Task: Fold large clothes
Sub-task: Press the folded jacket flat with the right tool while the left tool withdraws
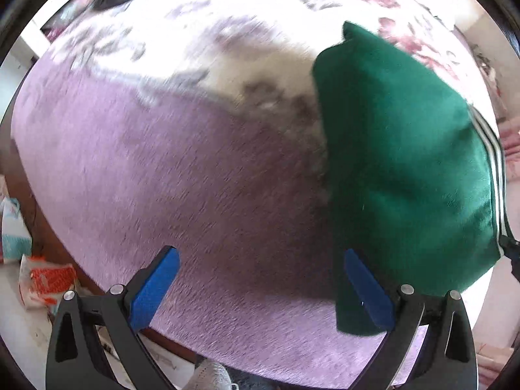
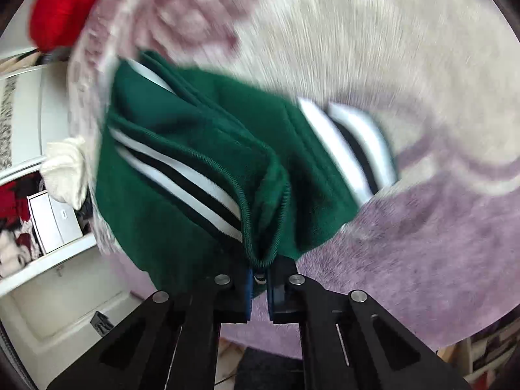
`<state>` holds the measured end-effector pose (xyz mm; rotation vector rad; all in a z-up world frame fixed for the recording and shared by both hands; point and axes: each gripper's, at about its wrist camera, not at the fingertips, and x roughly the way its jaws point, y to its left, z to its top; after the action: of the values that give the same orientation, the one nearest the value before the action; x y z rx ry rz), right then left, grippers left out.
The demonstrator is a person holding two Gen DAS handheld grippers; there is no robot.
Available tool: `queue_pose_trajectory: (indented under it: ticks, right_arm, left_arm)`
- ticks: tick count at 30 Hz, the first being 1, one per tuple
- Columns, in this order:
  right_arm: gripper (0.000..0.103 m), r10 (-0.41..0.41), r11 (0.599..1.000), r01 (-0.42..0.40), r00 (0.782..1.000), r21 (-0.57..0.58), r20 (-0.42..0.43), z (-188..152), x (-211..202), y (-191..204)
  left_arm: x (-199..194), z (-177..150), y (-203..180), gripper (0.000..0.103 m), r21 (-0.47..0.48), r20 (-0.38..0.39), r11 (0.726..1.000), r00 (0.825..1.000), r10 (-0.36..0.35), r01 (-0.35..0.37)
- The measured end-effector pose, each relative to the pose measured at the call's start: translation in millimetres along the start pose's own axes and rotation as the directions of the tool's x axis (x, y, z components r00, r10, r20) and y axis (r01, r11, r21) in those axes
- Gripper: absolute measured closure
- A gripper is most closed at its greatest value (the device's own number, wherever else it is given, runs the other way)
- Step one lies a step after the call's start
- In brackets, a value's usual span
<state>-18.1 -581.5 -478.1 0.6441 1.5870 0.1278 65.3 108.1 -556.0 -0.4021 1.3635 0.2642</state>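
Lilac plush bedspread [image 1: 169,169] covers the bed, and on it lies the green striped garment [image 2: 195,162], bunched in folds. Its zippered edge is pinched in the closed right tongs [image 2: 259,287]; the left tongs [image 1: 260,289] hang open and empty beside it. Carrying that edge low and evenly should keep the layers aligned.

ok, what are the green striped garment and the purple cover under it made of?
Green garment with black-and-white stripes: looks like soft matte fleece or thick knit, with ribbed stripe bands and a zipper edge. Purple floral cover: apparently plush, short brushed pile showing directional nap. Blur leaves both uncertain.
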Motion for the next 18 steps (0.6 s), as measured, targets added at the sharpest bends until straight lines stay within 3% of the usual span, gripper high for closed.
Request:
queue_pose_trajectory:
  ticks: [2, 4, 6, 8, 10, 11, 14, 15, 16, 18]
  right_arm:
    - [0.098, -0.045, 0.999, 0.045, 0.999, -0.002, -0.010, 0, -5, -9]
    - [0.097, -0.101, 0.995, 0.100, 0.990, -0.011, -0.094, 2, 16, -18]
    - [0.095, -0.188, 0.978, 0.163, 0.961, -0.133, -0.204, 10, 40, -7]
    - [0.094, -0.264, 0.942, 0.202, 0.939, -0.268, -0.219, 16, 40, 20]
    - [0.086, -0.381, 0.853, 0.287, 0.913, -0.435, -0.145, 21, 25, 61]
    - [0.084, -0.434, 0.788, 0.340, 0.898, -0.513, -0.072, 22, 16, 86]
    - [0.066, -0.462, 0.639, 0.376, 0.885, -0.671, 0.056, 25, 3, 156]
    - [0.052, -0.444, 0.591, 0.365, 0.892, -0.719, 0.088, 26, 4, 188]
    - [0.046, -0.416, 0.573, 0.338, 0.905, -0.746, 0.091, 26, 9, 209]
    - [0.045, -0.363, 0.542, 0.243, 0.931, -0.804, 0.036, 35, 32, 263]
  left_arm:
    - [-1, 4, -6, 0.000, 0.004, 0.002, 0.999, 0.999, -0.041, 0.041]
    - [-1, 10, -14, 0.000, -0.006, 0.012, 0.998, 0.997, -0.070, 0.070]
    - [-2, 22, -23, 0.000, -0.012, 0.017, 0.998, 0.998, -0.058, 0.058]
    - [-4, 36, -23, 0.000, -0.023, 0.047, 1.000, 0.999, -0.017, 0.018]
    - [-3, 37, -24, 0.000, -0.032, 0.060, 0.998, 0.996, 0.062, -0.060]
    - [0, 34, -22, 0.000, -0.043, 0.061, 0.993, 0.992, 0.109, -0.106]
    - [10, 36, -2, 0.000, -0.095, 0.049, 0.974, 0.976, 0.211, -0.206]
    - [20, 40, 12, 0.000, -0.120, 0.033, 0.967, 0.973, 0.230, -0.225]
    - [26, 43, 25, 0.000, -0.143, 0.019, 0.965, 0.974, 0.226, -0.222]
    - [39, 50, 45, 0.000, -0.211, -0.017, 0.953, 0.976, 0.217, -0.215]
